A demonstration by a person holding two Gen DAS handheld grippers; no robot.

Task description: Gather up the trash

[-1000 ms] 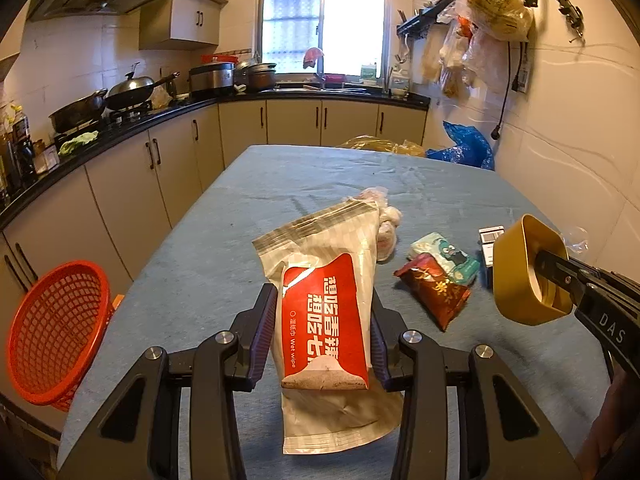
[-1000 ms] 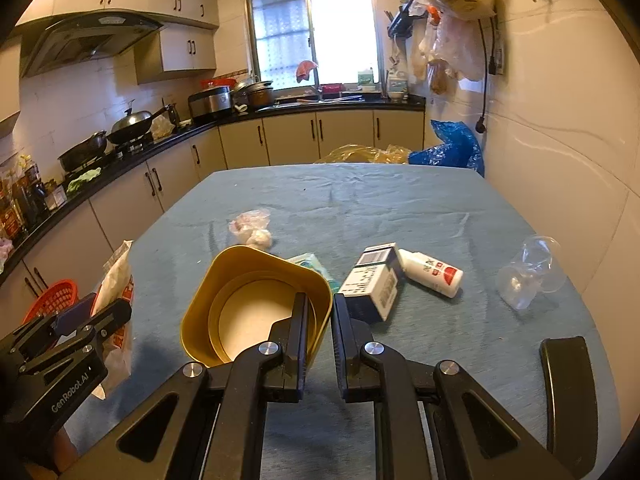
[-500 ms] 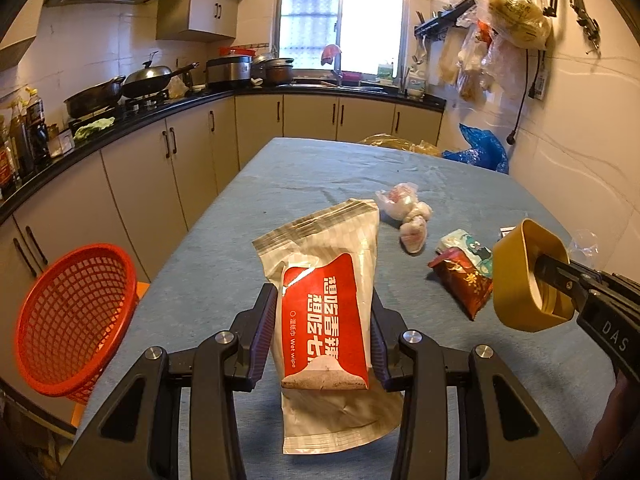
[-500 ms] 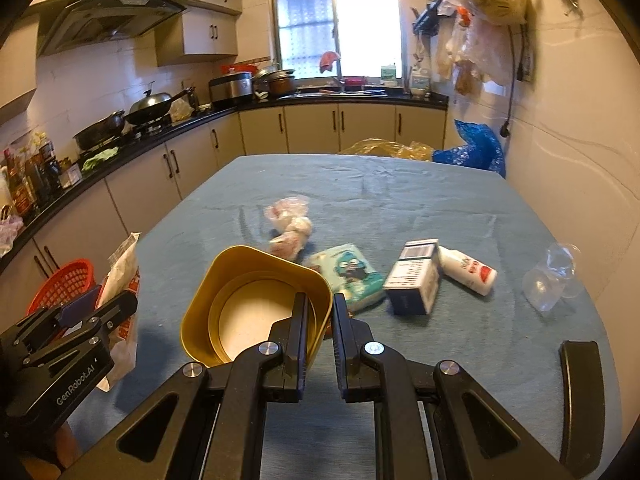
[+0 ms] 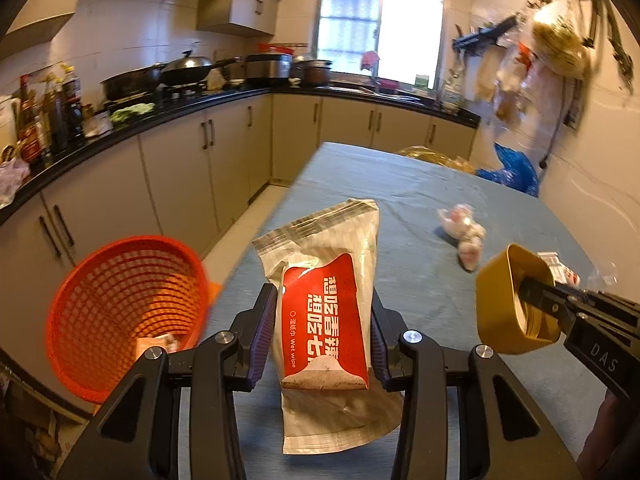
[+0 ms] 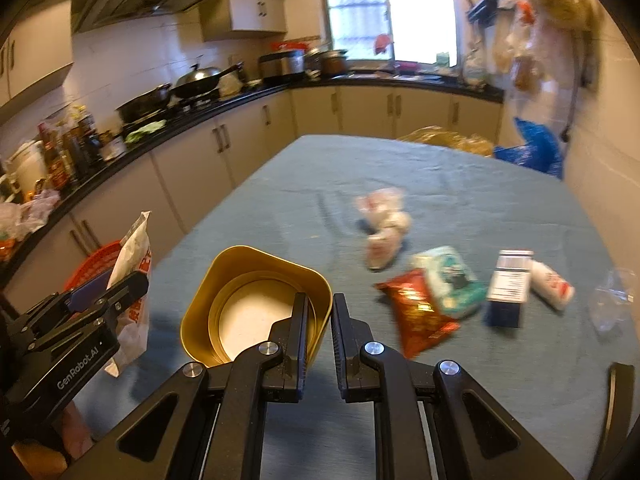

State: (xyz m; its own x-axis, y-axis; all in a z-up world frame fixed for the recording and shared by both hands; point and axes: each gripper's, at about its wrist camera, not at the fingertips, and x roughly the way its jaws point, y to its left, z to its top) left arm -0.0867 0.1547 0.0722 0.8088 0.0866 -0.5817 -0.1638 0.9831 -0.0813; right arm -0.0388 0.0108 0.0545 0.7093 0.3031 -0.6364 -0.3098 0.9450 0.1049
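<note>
My left gripper is shut on a white and red wet-wipe packet, held in the air over the table's left edge. The orange mesh basket stands on the floor just left of it, with a scrap inside. My right gripper is shut on the rim of a yellow bowl, held above the table; the bowl also shows in the left wrist view. The packet shows in the right wrist view, left of the bowl.
On the blue-grey table lie a crumpled pink-white wrapper, a red snack bag, a teal packet, a small box, a white bottle and clear plastic. Kitchen counters run along the left.
Both grippers have swung left with their loads. The orange basket now sits much closer and larger beside the held packet. The table items have shifted right in view.
</note>
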